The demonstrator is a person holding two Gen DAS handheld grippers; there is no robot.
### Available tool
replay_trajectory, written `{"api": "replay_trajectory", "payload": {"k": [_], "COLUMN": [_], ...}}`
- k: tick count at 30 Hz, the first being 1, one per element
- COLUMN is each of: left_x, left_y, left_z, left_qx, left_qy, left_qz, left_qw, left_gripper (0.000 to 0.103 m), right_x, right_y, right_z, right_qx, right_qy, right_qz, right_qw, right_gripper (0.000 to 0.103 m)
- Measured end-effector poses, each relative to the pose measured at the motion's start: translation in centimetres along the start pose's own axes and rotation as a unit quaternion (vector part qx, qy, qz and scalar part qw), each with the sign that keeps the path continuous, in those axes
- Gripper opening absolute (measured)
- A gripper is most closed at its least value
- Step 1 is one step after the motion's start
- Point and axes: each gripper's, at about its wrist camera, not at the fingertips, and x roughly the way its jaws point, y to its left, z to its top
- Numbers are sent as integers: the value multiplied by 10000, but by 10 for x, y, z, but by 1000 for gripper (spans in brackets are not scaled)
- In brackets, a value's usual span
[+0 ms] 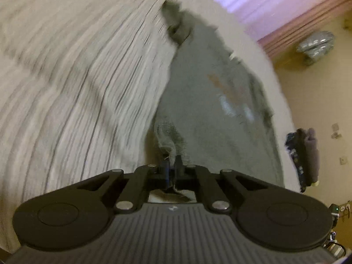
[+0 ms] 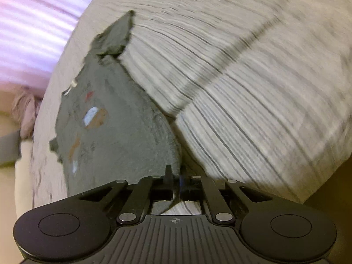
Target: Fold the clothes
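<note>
Grey garment (image 1: 211, 110) in the left wrist view runs lengthwise away from the left gripper (image 1: 172, 166), whose jaws are clenched on a frayed edge of it, over the striped bedcover (image 1: 77, 77) toward a bunched far end; with so little cloth pinched, a hard tug could pull it free. From the right wrist, the right gripper (image 2: 176, 179) likewise clamps a near edge, the long axis pointing up-left, and uneven pulling would skew the fold.

We see a striped white bedcover (image 1: 77, 83) on the bed, with pink curtains (image 1: 275, 2) beyond its far edge, a silvery bag (image 1: 315, 44) on the floor beside it, and dark bundled items (image 1: 304, 156) at its edge.
</note>
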Motion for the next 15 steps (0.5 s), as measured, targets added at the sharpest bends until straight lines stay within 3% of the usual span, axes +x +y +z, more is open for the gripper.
{"api": "replay_trajectory", "payload": {"k": [4, 7, 11, 12, 14, 15], "left_x": [-24, -2, 21, 18, 5, -3], "left_y": [-1, -12, -22, -23, -21, -20], "left_z": [-7, -15, -29, -30, -26, -23], "left_qx": [123, 448, 867, 868, 670, 530], "left_qy": [-103, 247, 761, 793, 735, 642], "left_qz": [319, 769, 1323, 1349, 1394, 1422], "left_qw": [9994, 9957, 9845, 9839, 9852, 9863], "left_gripper": [2, 2, 5, 5, 5, 6], "right_x": [-12, 4, 10, 8, 1, -3], "right_y": [7, 4, 10, 14, 23, 28], "right_z": [1, -1, -4, -4, 0, 3], "right_qx": [-271, -327, -712, -891, -1166, -1280], "right_qy": [104, 333, 577, 654, 582, 483], "right_qz": [3, -433, -916, -1036, -1287, -1415], "right_qw": [9996, 9980, 9916, 9885, 9831, 9804], "right_gripper": [2, 3, 5, 13, 70, 71]}}
